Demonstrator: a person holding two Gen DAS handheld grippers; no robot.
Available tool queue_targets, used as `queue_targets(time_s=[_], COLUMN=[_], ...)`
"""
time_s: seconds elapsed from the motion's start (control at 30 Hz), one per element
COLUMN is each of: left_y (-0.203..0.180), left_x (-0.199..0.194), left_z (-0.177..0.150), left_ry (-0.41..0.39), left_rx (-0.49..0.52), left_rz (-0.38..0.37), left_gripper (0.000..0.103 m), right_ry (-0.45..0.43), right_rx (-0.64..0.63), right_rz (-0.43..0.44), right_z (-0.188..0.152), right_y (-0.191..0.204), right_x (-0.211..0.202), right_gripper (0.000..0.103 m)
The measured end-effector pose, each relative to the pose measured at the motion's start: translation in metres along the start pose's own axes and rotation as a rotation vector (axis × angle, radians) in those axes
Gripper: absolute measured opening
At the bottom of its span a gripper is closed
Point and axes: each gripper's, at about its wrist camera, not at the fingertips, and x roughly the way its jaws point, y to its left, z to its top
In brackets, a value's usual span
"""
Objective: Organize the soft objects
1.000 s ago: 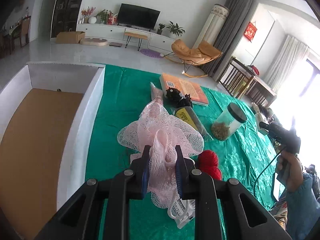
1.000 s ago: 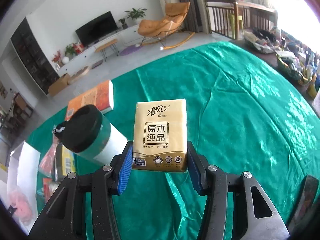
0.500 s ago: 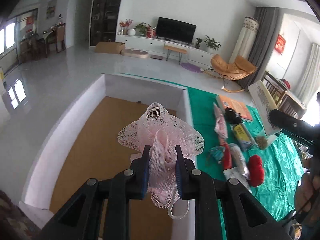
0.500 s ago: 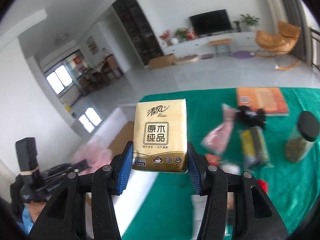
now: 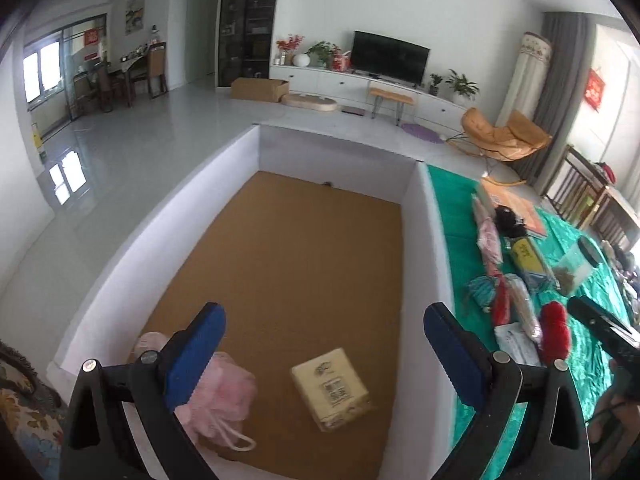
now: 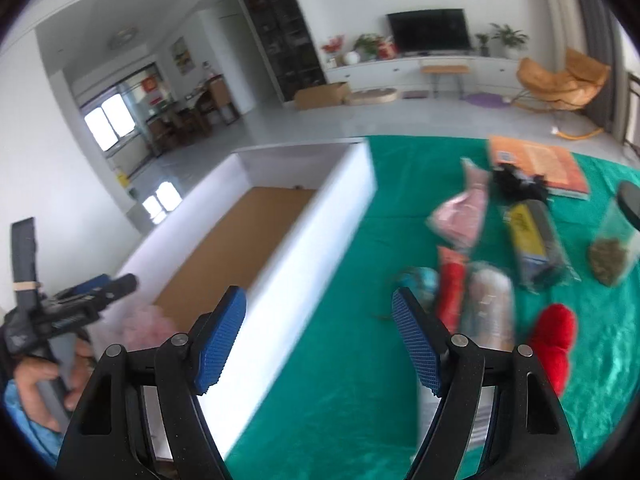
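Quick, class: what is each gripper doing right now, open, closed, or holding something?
Left gripper: open, just released; pink mesh sponge lies in the white box.
Right gripper: open, just released, nothing between its fingers.

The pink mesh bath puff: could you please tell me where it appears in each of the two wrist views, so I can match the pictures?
Left wrist view: the pink mesh bath puff lies in the lower left, on the box floor, partly behind the left finger of the open left tool.
Right wrist view: a blurred pink patch at lower left, inside the box.
Shared landmark: the white-walled box.
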Motion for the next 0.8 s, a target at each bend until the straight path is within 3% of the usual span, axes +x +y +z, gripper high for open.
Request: queue_targets(time_s=[0.1, 0.17, 0.3, 0.4, 0.53, 0.8], left_y=[-0.049, -0.084, -0.155, -0.192, -0.209, -0.213], left_x=[-0.004, -0.007, 0.0, 0.019, 0.05, 0.09], left_z=[-0.002, -0.011, -0.045, -0.077, -0.112, -0.13], left_ry=[-0.014, -0.005, 0.052, 0.113, 0.209, 0.24], left_rx=[0.077, 0.143, 0.319, 0.402, 0.422, 0.457], left_rz=[-0.111, -0.189, -0.269, -0.266, -0.276, -0.256], left_gripper=[0.099, 0.099, 0.099, 0.099, 0.099, 0.099], right_ry=[-0.036, -0.016, 0.036, 0.046, 0.073, 0.085], right_rx=[0.087, 0.156, 0.22, 0.212, 0.227, 0.28], right_rz=[-0.242, -0.386, -0.561, -0.603, -0.589, -0.55], right_z=[-0.033, -0.054, -0.089, -0.105, -0.102, -0.11], right_y=[-0.073, -0.116, -0.175, -0.185, -0.191, -0.196], right_x=[-0.013, -0.019, -0.029, -0.032, -0.029, -0.026], right_gripper=[0.079, 0.079, 0.079, 0.079, 0.079, 0.079])
